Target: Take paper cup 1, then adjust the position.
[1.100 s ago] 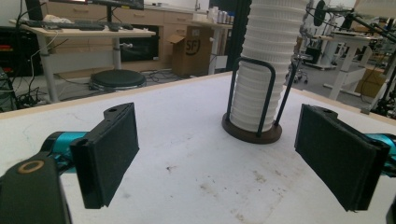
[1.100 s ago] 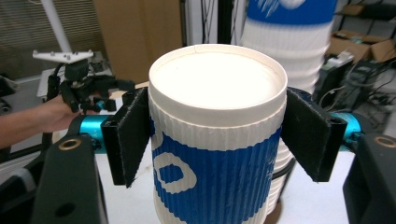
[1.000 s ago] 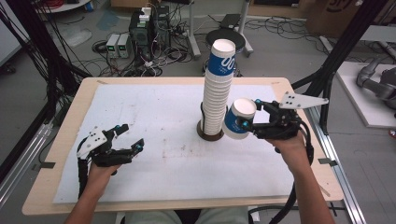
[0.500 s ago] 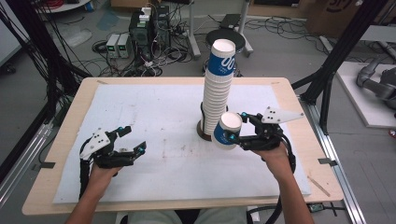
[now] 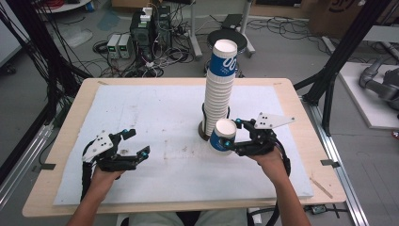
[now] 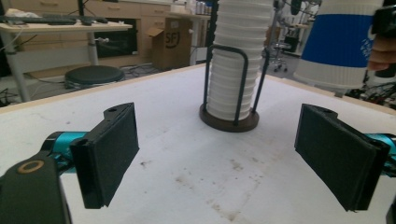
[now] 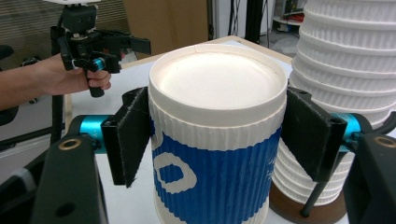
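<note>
One cup (image 7: 217, 154): clamped inverted in right gripper (image 5: 234, 137), jaws on its sides.
Stack (image 5: 218, 94): just behind cup; swing could topple it.
Grip: paper wall may crush or slip.
Left gripper (image 5: 135, 147): spread, empty.

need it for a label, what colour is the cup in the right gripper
The cup is white and ribbed with a blue band bearing white lettering, clearest in the right gripper view.

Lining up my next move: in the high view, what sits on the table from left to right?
Left gripper → held cup → right gripper. The cup stack overlaps the cup, so I leave it unplaced.
</note>
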`<state>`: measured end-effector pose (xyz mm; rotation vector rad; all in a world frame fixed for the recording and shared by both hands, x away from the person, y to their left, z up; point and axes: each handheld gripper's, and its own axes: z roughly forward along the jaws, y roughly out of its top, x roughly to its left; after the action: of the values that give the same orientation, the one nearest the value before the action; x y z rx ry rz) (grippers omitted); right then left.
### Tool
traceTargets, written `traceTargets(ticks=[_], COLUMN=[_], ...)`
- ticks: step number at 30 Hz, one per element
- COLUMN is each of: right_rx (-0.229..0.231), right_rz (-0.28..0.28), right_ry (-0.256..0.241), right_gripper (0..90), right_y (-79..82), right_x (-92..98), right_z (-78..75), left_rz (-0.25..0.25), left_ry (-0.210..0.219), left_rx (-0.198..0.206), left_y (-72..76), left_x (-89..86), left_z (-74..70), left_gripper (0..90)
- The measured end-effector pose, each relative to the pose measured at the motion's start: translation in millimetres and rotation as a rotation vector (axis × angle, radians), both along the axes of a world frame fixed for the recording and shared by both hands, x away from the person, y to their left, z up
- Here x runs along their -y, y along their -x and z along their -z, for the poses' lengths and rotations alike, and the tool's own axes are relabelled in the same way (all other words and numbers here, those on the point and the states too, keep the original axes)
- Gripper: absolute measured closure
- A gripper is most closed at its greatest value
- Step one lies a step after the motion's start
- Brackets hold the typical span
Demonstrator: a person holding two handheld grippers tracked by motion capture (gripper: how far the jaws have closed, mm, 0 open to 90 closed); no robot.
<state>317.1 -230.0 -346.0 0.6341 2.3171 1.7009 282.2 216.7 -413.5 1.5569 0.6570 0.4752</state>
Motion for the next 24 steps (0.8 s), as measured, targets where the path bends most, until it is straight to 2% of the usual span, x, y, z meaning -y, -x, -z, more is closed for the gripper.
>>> traceTargets(ticks=[7,15,20,24], right_rx=[-0.001,0.003,0.011,0.023], right_rz=[-0.013,-0.054,-0.089,-0.122], right_ry=[0.009,0.009,0.017,0.027], right_gripper=[28.6,28.6,28.6,28.6], right_y=[1.6,6.1,7.0,9.3], right_x=[-1.7,-5.2,-12.7,-20.2], right_z=[2.2,1.8,1.1,1.8], left_rz=[0.051,0.120,0.216,0.268], left_ry=[0.004,-0.003,-0.005,-0.017], left_rx=[0.003,0.004,-0.002,0.012], left_y=[-2.2,-0.8,3.4,7.5], left_x=[5.1,15.0,23.6,34.2], left_z=[-2.1,-4.2,-8.1,-11.8], left_gripper=[13.3,13.3,13.3,13.2])
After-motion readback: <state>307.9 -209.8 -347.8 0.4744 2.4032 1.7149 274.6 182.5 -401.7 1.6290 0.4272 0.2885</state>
